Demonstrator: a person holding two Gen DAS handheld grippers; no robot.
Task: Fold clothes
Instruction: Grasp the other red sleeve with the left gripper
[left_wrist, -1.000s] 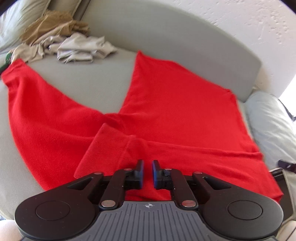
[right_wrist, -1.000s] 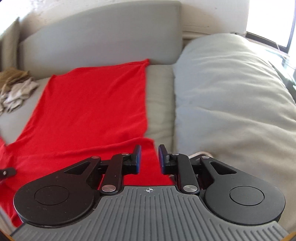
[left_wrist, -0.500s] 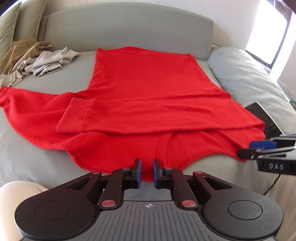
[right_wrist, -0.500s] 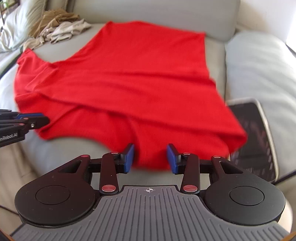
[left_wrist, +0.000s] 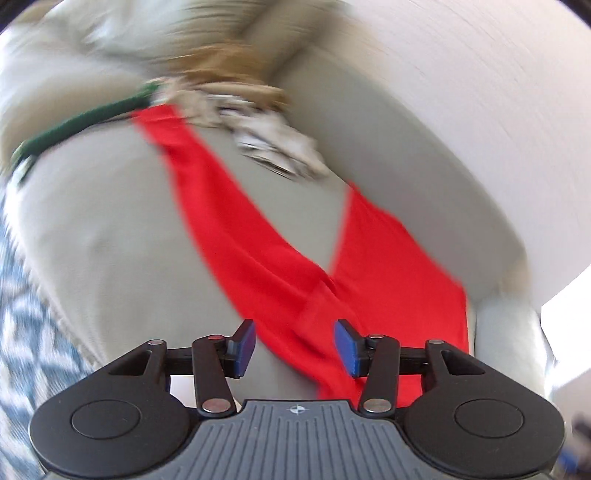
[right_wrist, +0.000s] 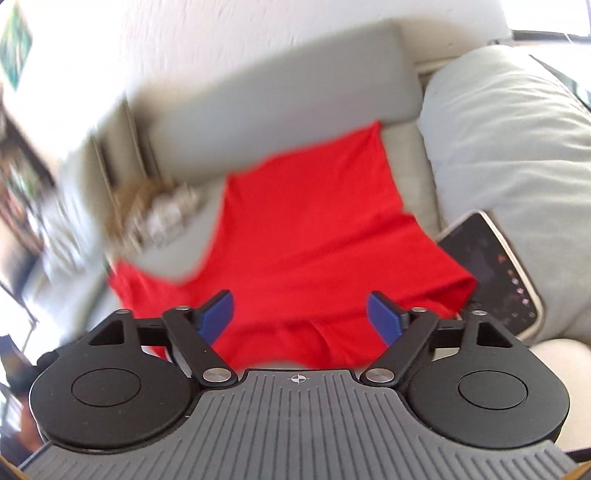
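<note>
A red long-sleeved top (right_wrist: 306, 236) lies spread on the grey sofa seat (left_wrist: 110, 240). In the left wrist view its left sleeve (left_wrist: 221, 206) stretches away toward the far left, and the body (left_wrist: 399, 266) lies to the right. My left gripper (left_wrist: 295, 347) is open and empty, held above the top's near edge by the sleeve. My right gripper (right_wrist: 299, 314) is open wide and empty, above the near edge of the top's body. Both views are motion-blurred.
A pile of beige and tan clothes (left_wrist: 258, 122) lies at the far end of the seat, also seen in the right wrist view (right_wrist: 159, 214). A large grey cushion (right_wrist: 517, 140) and a dark tablet (right_wrist: 495, 266) lie right of the top. The sofa backrest (right_wrist: 277, 88) runs behind.
Both grippers have opened wider. The left camera swung left toward the sleeve and the clothes pile; the right camera tilted and moved nearer the top's near edge.
</note>
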